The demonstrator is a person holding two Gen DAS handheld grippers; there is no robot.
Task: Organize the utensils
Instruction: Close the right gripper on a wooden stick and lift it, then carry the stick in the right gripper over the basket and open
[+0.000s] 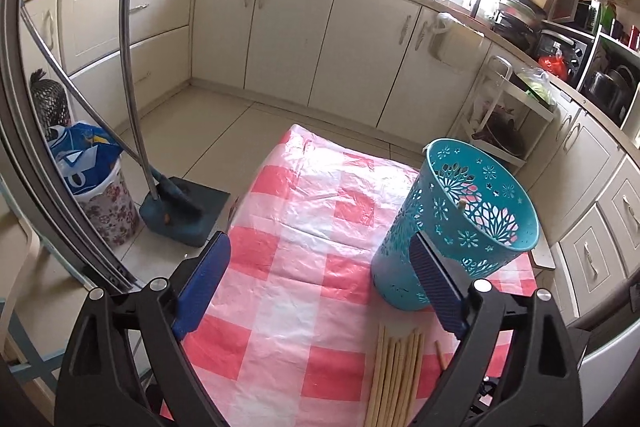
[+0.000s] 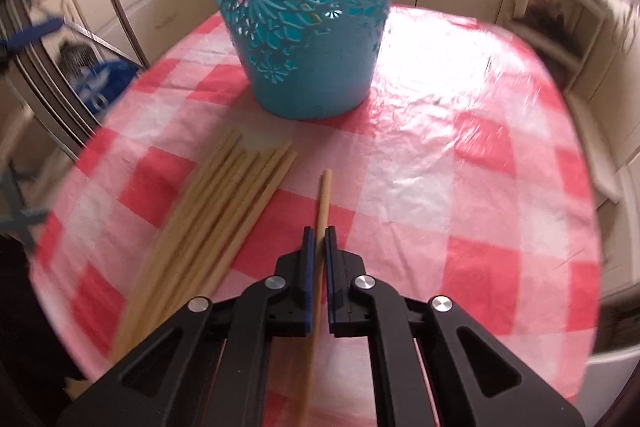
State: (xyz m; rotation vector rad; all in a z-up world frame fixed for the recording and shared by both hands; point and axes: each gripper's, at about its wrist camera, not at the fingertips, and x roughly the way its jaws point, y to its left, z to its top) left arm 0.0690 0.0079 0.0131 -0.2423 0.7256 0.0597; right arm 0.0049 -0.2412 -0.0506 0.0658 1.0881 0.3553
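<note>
Right wrist view: the right gripper (image 2: 319, 239) pinches one chopstick (image 2: 324, 195) beside the chopstick bundle (image 2: 224, 203), near the teal holder (image 2: 304, 39). The left gripper (image 1: 320, 267) gapes over the bare checked tablecloth (image 1: 288, 267), kitchen floor (image 1: 208, 123) beyond its far edge.

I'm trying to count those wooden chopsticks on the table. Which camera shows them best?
The right wrist view: the chopstick bundle lies nearly full length beside the teal basket, and the right gripper pinches a single chopstick. The left wrist view shows only their ends at the bottom edge.
</note>
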